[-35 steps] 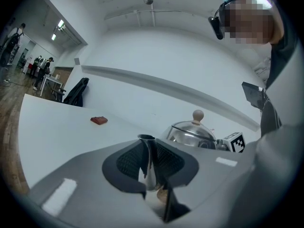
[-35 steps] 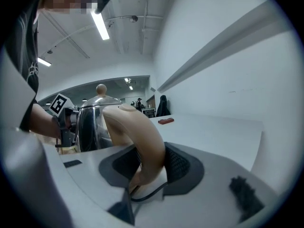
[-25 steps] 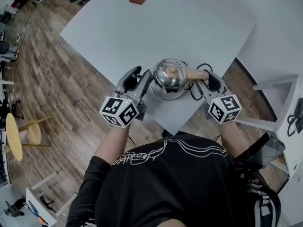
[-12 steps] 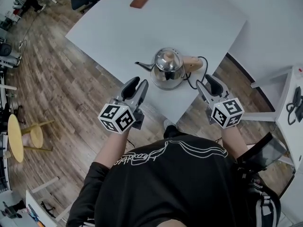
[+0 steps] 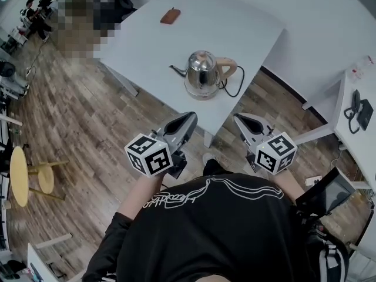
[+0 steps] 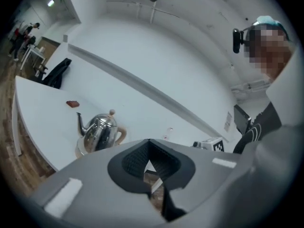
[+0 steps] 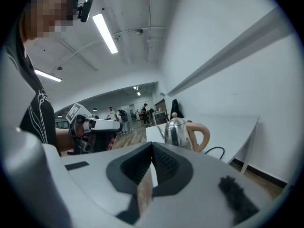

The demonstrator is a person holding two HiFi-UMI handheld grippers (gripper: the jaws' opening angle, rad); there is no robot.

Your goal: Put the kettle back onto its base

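Note:
The steel kettle [image 5: 202,70] with a tan handle stands upright on its round base [image 5: 197,94] near the front corner of the white table [image 5: 235,22]; its spout points left. A black cord [image 5: 236,87] loops from the base toward the table edge. My left gripper [image 5: 189,118] and right gripper [image 5: 238,119] hang in the air over the floor, well short of the table, both shut and empty. The kettle [image 6: 97,133] shows beyond the shut left gripper [image 6: 148,141] in the left gripper view. In the right gripper view, the kettle [image 7: 179,131] stands past the shut right gripper [image 7: 152,147].
A brown pouch [image 5: 170,16] lies at the table's far side. A second white desk [image 5: 352,128] with a black phone [image 5: 357,107] stands at the right. A round yellow stool [image 5: 20,174] is on the wood floor at the left.
Both grippers have let go of the kettle, pulled back off the table toward the person and risen. Their jaws, open before, are now shut. The kettle stays on its base.

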